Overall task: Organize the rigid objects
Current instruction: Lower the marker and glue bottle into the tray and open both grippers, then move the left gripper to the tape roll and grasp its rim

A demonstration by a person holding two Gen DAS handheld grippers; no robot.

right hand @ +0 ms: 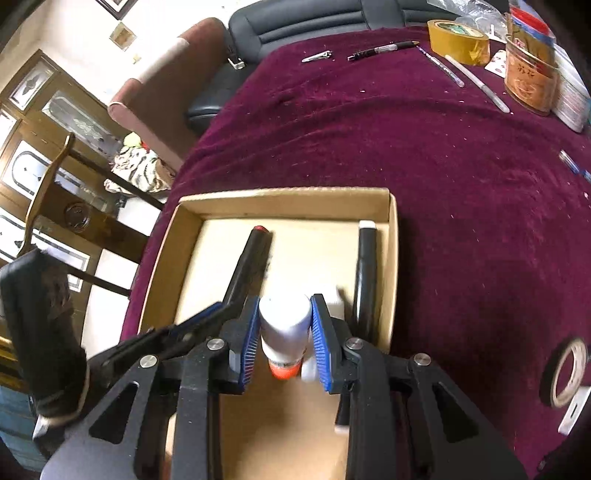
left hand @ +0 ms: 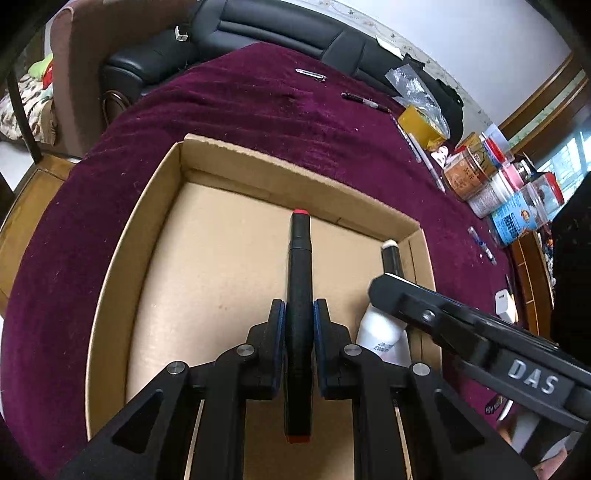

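A shallow cardboard box (left hand: 122,258) lies on the purple cloth; it also shows in the right wrist view (right hand: 162,258). My left gripper (left hand: 299,325) is shut on a black marker with red ends (left hand: 300,266), held over the box floor. My right gripper (right hand: 284,328) is shut on a white glue stick with an orange cap (right hand: 284,325), also over the box. The glue stick (left hand: 380,332) shows beside the left gripper. A black marker with a white end (right hand: 365,273) lies along the box's right wall; its white end shows in the left wrist view (left hand: 390,254).
On the cloth beyond the box lie a metal clip (right hand: 317,56), a black pen (right hand: 382,50), thin pens (right hand: 476,83) and a yellow tape roll (right hand: 458,40). Cans and jars (left hand: 491,177) crowd the right side. A tape roll (right hand: 565,373) lies at the near right. A dark sofa (left hand: 258,29) is behind.
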